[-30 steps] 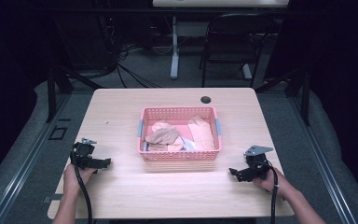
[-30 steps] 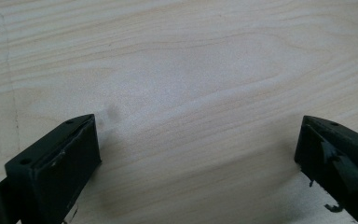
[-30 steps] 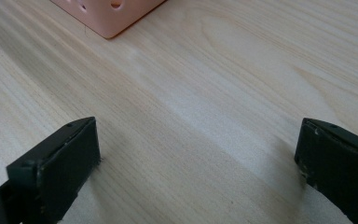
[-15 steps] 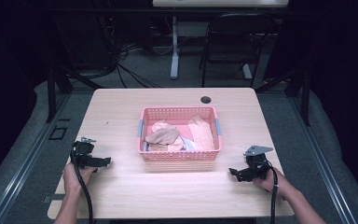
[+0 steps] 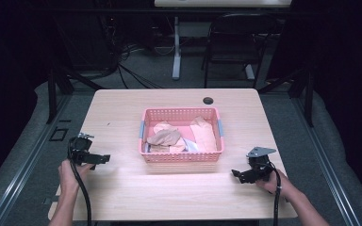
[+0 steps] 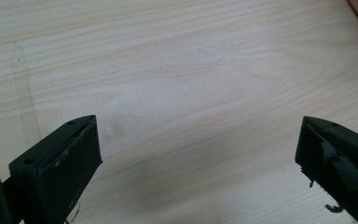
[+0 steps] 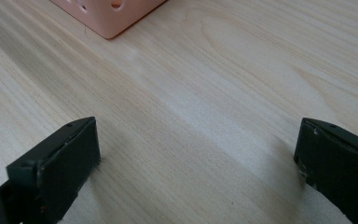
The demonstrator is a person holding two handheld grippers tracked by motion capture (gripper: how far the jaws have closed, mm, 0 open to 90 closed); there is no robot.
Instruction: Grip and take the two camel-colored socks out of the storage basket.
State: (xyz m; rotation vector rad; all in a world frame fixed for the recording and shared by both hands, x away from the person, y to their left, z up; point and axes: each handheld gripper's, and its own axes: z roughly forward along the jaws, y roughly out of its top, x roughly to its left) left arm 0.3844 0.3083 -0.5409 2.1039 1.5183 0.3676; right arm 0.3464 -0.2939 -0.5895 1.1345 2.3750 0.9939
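Dark floor and cables surround a pale wooden table (image 5: 122, 113), with a black chair (image 5: 231, 47) behind its far edge. At the left, the left gripper (image 5: 104, 158) sits low over the table in the person's left hand (image 5: 70, 172), near the front-left corner, its jaws pointing right toward the basket (image 5: 181, 157); in the left gripper view (image 6: 198, 149) its jaws stand wide apart over bare wood with nothing between them, and a sliver of pink shows at the upper right corner. In the middle of the table sits the pink basket, a rectangle with its long axis running left to right across the table, grey handles at its two short ends. Inside lie crumpled cloths (image 5: 167, 137), tan and pink, with a pale one near the front wall. A small black disc (image 5: 208, 100) lies on the table beyond the basket, near the far edge. At the right, the right gripper (image 5: 235, 173) rests by the front-right corner in the right hand (image 5: 275, 184), jaws pointing left; in the right gripper view (image 7: 198, 149) they are spread wide and hold nothing, with a basket corner (image 7: 107, 18) ahead at upper left, well apart from the tips.
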